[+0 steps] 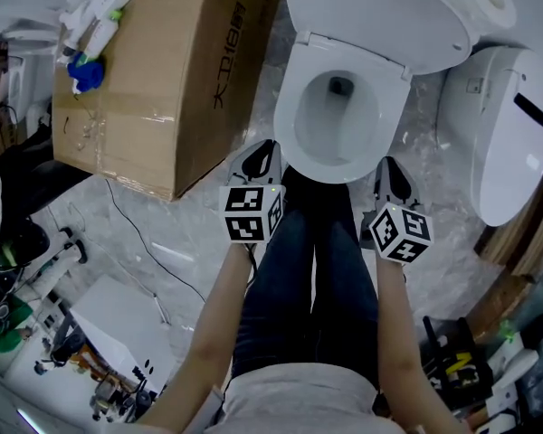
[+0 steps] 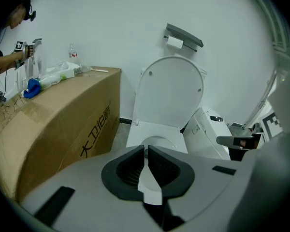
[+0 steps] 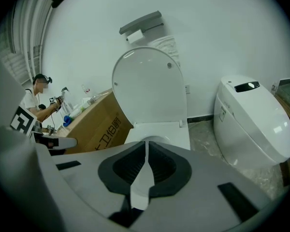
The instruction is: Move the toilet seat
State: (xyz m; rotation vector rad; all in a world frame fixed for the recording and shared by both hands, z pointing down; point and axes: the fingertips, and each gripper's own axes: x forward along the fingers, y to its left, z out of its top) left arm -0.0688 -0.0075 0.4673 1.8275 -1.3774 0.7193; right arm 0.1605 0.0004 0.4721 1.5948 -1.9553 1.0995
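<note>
Left gripper [image 2: 146, 149]: jaws closed together with nothing between them; it points down at the front left edge of the toilet bowl [image 1: 300, 129].
Right gripper [image 3: 147, 146]: jaws also closed and empty; it points down near the front right edge of the bowl, level with the left one.
Toilet seat [image 1: 394, 93]: appears to lie flat on the bowl, just ahead of both grippers; neither one touches it.
Lid [image 2: 169, 93]: stands upright behind the seat, leaning back toward the wall.
Person: stands right at the front of the bowl, legs in dark trousers [image 1: 317, 278] between the two grippers, one forearm behind each.
Cardboard box [image 1: 163, 70]: sits on the floor just left of the toilet, with a blue item [image 1: 86, 75] and white clutter on top.
Second toilet [image 3: 253, 120]: white, lid shut, on the floor to the right.
Paper holder [image 2: 182, 36]: fixed on the wall above the lid, with a roll under it.
Floor [image 1: 163, 233]: pale marble, a thin dark cable lying across it.
</note>
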